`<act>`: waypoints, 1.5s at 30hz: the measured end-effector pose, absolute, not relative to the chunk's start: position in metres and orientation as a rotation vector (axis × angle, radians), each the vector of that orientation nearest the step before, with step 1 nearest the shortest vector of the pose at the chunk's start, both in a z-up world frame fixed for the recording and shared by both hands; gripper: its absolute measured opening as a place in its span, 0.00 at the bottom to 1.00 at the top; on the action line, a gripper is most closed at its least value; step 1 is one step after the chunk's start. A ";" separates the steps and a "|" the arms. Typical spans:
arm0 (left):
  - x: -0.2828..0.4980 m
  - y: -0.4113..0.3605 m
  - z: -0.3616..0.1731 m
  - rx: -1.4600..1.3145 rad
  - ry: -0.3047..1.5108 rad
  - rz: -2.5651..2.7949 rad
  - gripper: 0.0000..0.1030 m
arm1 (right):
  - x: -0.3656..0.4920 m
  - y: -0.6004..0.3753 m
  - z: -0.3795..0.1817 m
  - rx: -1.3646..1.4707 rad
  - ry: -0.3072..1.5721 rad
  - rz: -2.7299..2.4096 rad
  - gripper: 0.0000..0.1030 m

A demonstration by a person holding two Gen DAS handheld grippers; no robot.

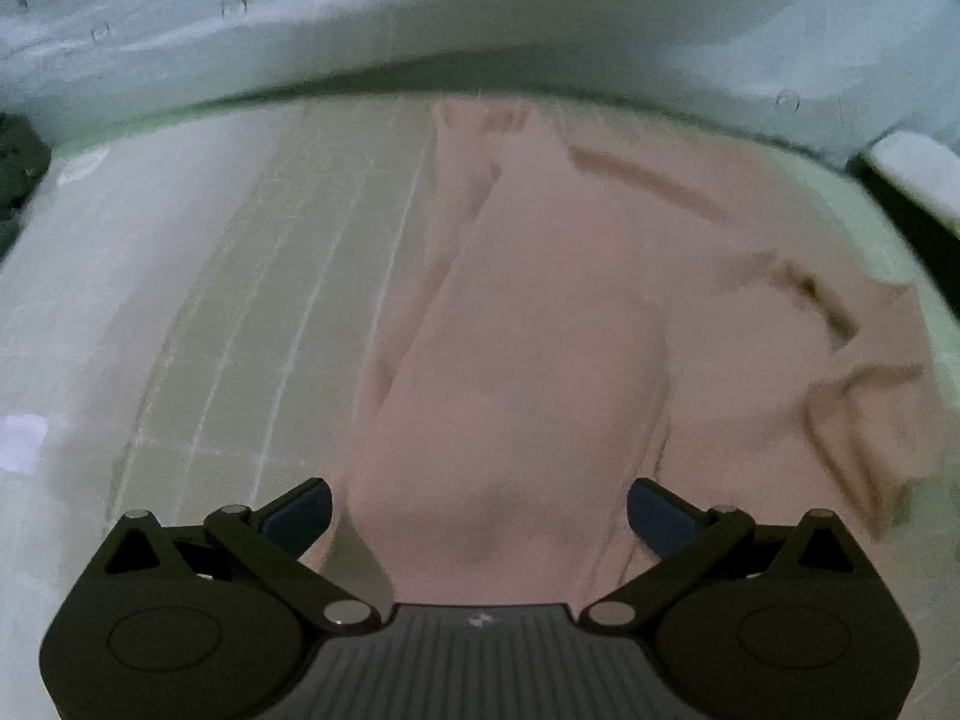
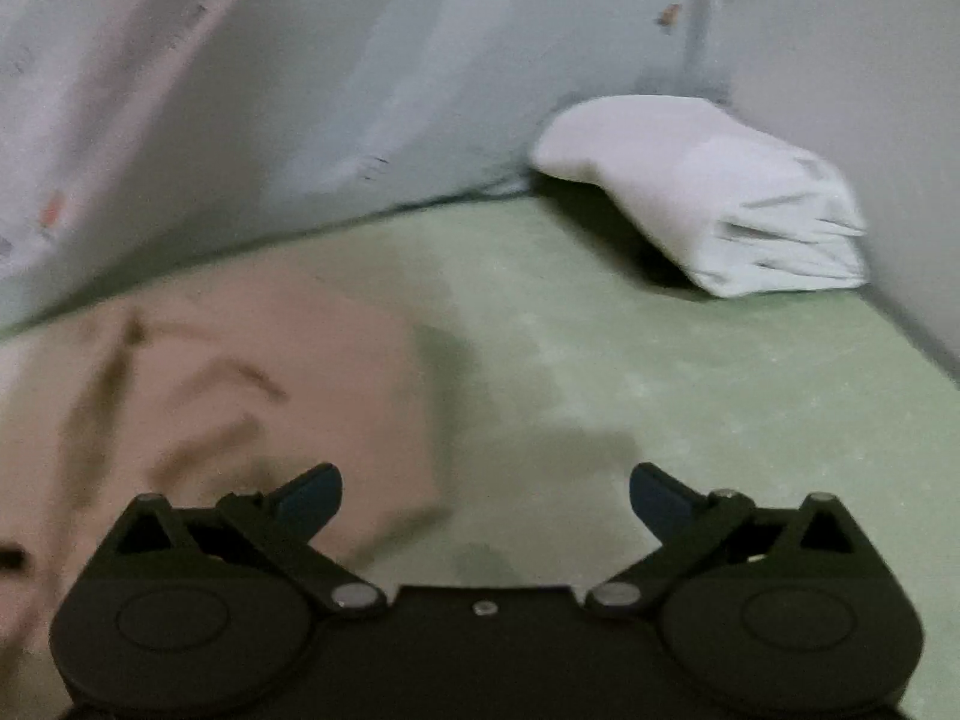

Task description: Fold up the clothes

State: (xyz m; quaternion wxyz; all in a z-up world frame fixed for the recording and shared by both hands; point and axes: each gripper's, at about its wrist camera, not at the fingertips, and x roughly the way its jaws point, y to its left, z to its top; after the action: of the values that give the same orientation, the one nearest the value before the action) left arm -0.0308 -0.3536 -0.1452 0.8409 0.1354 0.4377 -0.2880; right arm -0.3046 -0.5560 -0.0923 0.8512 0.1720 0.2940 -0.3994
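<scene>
Pink garment (image 2: 210, 396) edge left; green surface (image 2: 690, 420) bare right.

Right of the pink garment (image 2: 228, 372), the green surface (image 2: 690, 420) lies bare and open up to the folded white cloth (image 2: 720, 192), which fills the far corner against the walls. The pale sheet (image 1: 480, 18) (printed with small orange shapes) closes off the far edge. Left of the garment (image 1: 540, 330), a flat light cloth (image 1: 258, 300), possibly checked, covers the surface without rising.
</scene>
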 end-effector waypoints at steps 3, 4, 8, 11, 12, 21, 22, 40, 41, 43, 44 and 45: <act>-0.035 -0.363 -0.128 0.266 0.885 -0.672 1.00 | -0.315 -0.559 -0.100 0.379 0.632 -0.893 1.00; -0.038 -0.369 -0.124 0.259 0.882 -0.706 1.00 | -0.318 -0.561 -0.103 0.395 0.633 -0.905 1.00; -0.051 -0.397 -0.110 0.249 0.884 -0.865 1.00 | -0.320 -0.571 -0.110 0.429 0.643 -0.933 1.00; -0.063 -0.424 -0.111 0.281 0.889 -0.987 1.00 | -0.322 -0.574 -0.116 0.448 0.655 -0.935 1.00; -0.067 -0.433 -0.112 0.294 0.888 -1.024 1.00 | -0.322 -0.574 -0.118 0.454 0.660 -0.934 1.00; -0.066 -0.490 -0.153 0.342 1.028 -1.041 0.86 | -0.319 -0.570 -0.128 0.427 0.702 -0.930 1.00; -0.066 -0.492 -0.156 0.347 1.039 -1.045 0.70 | -0.318 -0.570 -0.130 0.418 0.709 -0.930 1.00; 0.063 -0.384 -0.046 0.154 0.620 -0.750 0.15 | -0.314 -0.562 -0.134 0.358 0.682 -0.959 1.00; 0.080 -0.373 -0.042 0.137 0.609 -0.689 0.15 | -0.314 -0.561 -0.134 0.354 0.685 -0.961 1.00; 0.112 -0.344 -0.037 0.078 0.592 -0.558 0.16 | -0.312 -0.559 -0.133 0.343 0.694 -0.964 1.00; 0.124 -0.331 -0.035 0.053 0.590 -0.508 0.18 | -0.312 -0.558 -0.132 0.341 0.698 -0.961 1.00; 0.135 -0.318 -0.034 0.030 0.590 -0.461 0.21 | -0.311 -0.557 -0.131 0.340 0.700 -0.959 1.00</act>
State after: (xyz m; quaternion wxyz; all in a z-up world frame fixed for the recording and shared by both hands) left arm 0.1353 -0.3185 -0.0343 0.9306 0.0145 0.2882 -0.2250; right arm -0.3113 -0.5573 -0.1315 0.8153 0.1593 0.3284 -0.4495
